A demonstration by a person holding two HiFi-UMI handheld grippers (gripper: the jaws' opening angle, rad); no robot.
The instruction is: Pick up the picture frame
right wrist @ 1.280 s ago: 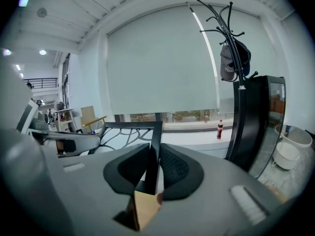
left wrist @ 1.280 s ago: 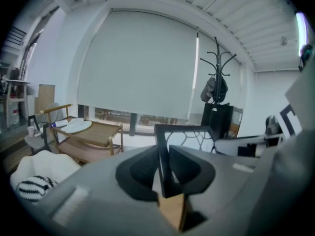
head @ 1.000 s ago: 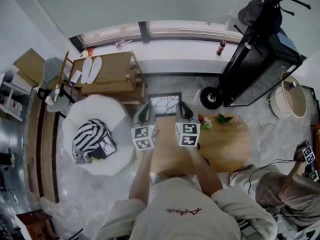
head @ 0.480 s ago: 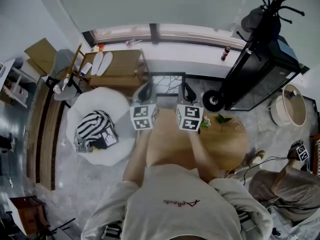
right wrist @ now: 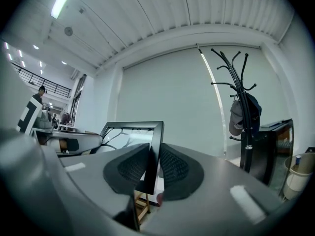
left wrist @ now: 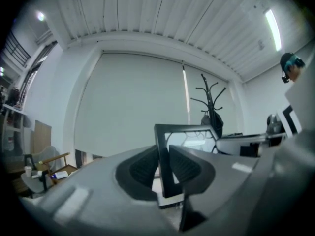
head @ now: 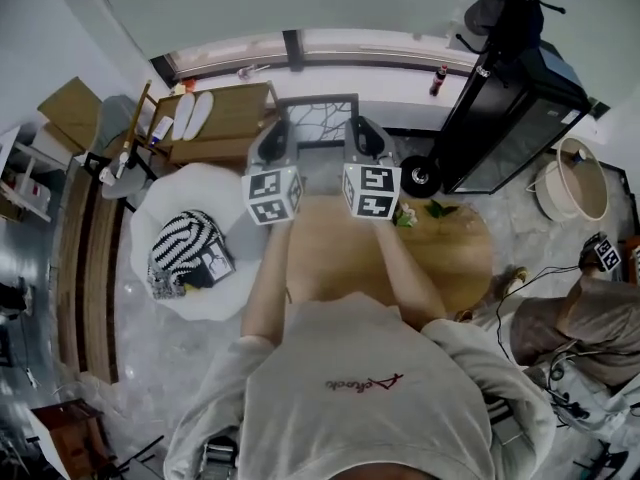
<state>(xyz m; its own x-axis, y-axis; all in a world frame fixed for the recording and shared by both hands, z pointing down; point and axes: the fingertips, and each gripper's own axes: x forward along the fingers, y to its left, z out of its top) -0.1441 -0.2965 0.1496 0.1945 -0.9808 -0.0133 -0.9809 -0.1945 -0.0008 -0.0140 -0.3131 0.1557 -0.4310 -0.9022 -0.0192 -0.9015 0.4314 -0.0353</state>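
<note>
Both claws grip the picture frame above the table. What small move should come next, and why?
Probably just hold it level and steady. The left claw and right claw each clamp one side bar of the picture frame, which hangs clear of the wooden table, so the pick-up looks done.
</note>
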